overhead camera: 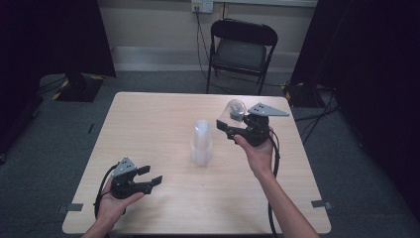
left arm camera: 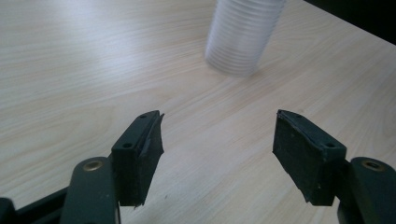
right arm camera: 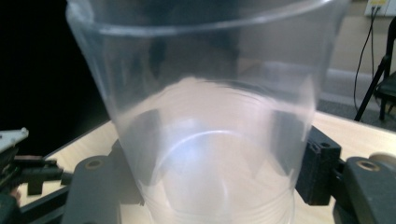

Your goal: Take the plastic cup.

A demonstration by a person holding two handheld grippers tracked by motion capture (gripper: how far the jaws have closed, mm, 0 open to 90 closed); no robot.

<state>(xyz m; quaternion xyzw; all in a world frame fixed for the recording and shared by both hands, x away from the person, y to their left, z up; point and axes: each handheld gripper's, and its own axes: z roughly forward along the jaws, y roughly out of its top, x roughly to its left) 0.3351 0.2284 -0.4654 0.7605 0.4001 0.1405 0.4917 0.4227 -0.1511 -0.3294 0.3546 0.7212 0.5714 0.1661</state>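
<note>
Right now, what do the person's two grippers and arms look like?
Both the left gripper and the right gripper are black, each with two blocky jaws and a grey three-cornered plate on top. A black cable trails from each towards the person. The forearms are bare, with no sleeves in sight.

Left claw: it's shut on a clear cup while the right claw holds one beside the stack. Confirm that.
Not quite. The left claw is open and empty, as the left gripper view shows. The right claw does hold a clear cup beside the stack.
</note>
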